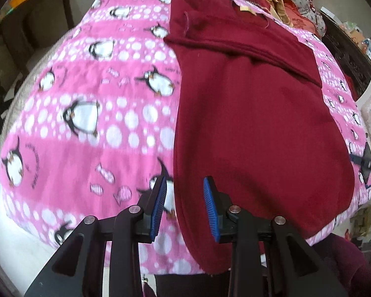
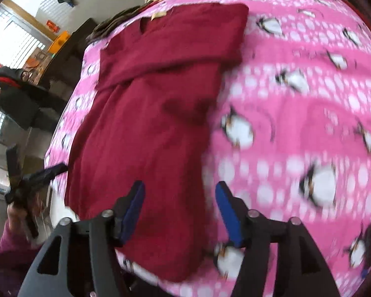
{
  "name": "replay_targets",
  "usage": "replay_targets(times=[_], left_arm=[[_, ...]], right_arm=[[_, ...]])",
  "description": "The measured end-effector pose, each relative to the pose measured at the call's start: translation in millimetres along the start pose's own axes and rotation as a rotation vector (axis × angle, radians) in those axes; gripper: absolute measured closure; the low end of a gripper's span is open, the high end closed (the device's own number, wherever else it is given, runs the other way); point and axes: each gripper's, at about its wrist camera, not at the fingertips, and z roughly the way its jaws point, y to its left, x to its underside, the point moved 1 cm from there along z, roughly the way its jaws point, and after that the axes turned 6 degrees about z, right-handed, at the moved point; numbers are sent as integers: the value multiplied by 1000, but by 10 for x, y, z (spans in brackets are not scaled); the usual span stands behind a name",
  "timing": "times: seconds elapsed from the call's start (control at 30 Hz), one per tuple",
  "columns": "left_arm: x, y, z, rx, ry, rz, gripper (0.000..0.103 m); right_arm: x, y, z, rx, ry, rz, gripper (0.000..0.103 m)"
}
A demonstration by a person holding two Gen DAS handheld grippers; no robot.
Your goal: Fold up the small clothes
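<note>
One maroon garment [image 1: 254, 123] is seen spread flat on a pink penguin-print blanket [image 1: 86, 123], its upper part folded across. Two hand-held grippers are counted: the left hand-held gripper [image 1: 185, 206] and the right hand-held gripper [image 2: 180, 212] are each held open above the garment's near edge, gripping nothing.

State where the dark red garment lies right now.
The dark red garment lies flat on the pink penguin blanket, right of centre in the left wrist view, its near end by the open left tool.
</note>
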Motion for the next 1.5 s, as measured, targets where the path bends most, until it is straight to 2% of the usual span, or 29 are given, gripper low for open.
replay_targets(times=[0.13,0.23,0.4,0.6,0.77,1.1,1.5], left_arm=[[63,-12,65,6,34,-10,93],[80,-48,61,4,33,1,93],[144,-118,156,9,61,11,92],[173,-83,175,31,56,-7,91],[176,-65,176,36,60,5,91],[188,-49,183,63,33,17,90],[179,9,178,102,41,11,90]], right_arm=[[273,-80,164,53,43,11,34],[272,-31,100,49,-22,12,34],[102,6,-24,23,-66,28,33],[165,-20,61,53,-18,15,33],[206,-114,153,64,10,55,33],[60,-39,237,98,47,86,33],[-38,99,412,120,101,62,32]])
